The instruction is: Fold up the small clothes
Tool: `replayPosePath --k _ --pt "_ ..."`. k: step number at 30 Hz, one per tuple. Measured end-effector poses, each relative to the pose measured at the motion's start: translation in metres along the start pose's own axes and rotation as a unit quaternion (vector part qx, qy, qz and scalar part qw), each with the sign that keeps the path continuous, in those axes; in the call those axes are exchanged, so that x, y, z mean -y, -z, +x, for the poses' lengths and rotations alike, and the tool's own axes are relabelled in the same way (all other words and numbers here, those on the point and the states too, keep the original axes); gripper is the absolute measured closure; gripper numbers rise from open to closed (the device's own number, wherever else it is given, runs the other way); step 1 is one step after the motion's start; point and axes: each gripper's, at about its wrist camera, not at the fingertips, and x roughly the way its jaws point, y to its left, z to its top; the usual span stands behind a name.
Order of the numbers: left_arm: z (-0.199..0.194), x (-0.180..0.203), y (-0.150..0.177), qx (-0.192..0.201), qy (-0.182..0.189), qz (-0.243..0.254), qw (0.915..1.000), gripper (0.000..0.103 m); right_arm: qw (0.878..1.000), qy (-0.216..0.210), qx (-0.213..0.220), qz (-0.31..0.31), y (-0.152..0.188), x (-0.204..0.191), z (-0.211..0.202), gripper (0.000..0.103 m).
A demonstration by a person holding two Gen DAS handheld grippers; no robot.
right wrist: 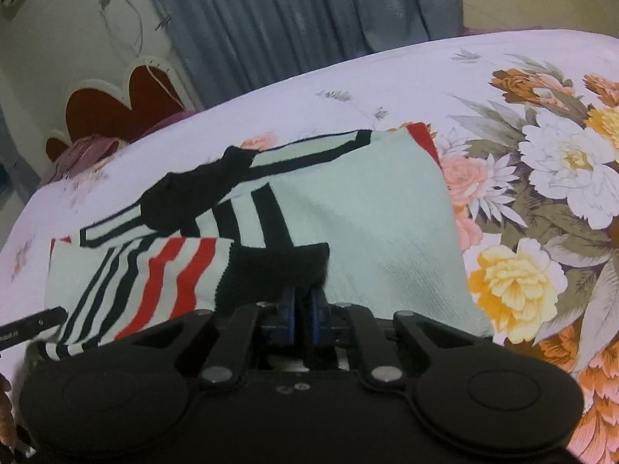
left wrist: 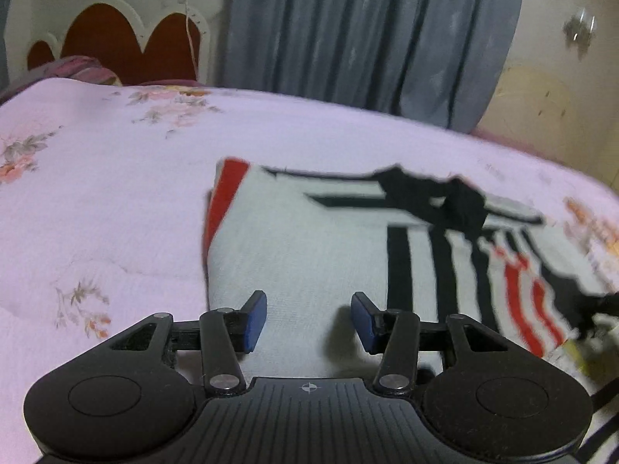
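Left gripper (left wrist: 308, 319) wide open, nothing in it, just above white sweater (left wrist: 309, 247). Right gripper (right wrist: 303, 315) pinched tight on black cuff (right wrist: 278, 274). Sweater lies on flowery bed cover (right wrist: 541, 178). Grey curtain (left wrist: 367, 38) far behind.

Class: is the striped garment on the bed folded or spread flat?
Partly folded: the striped sleeve lies doubled over the garment; the right hand-held gripper grips its black cuff.
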Motion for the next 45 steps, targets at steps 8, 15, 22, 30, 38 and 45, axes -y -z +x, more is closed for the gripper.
replayPosePath --k 8,15,22,30,38,45 --pt "0.033 -0.012 -0.056 0.014 0.015 0.023 0.9995 0.055 0.999 0.004 0.035 -0.019 -0.024 -0.007 -0.002 0.087" --pt "0.089 -0.037 -0.077 -0.031 0.011 -0.010 0.9994 0.055 0.998 0.033 -0.002 -0.053 -0.031 -0.015 0.034 0.089" --pt "0.041 -0.023 -0.060 0.013 0.007 0.028 0.9995 0.055 0.997 0.011 0.034 -0.067 -0.031 -0.031 0.008 0.073" --pt "0.062 -0.023 -0.063 -0.005 -0.014 0.034 0.9993 0.055 0.994 0.027 0.009 -0.104 -0.027 -0.055 0.027 0.076" --pt "0.061 -0.021 -0.065 0.008 -0.015 0.026 0.9995 0.055 0.993 0.037 0.008 -0.110 -0.031 -0.063 0.030 0.073" --pt "0.077 -0.010 -0.070 -0.027 -0.051 0.043 0.9974 0.051 0.984 0.035 -0.043 -0.167 -0.036 -0.106 0.076 0.074"
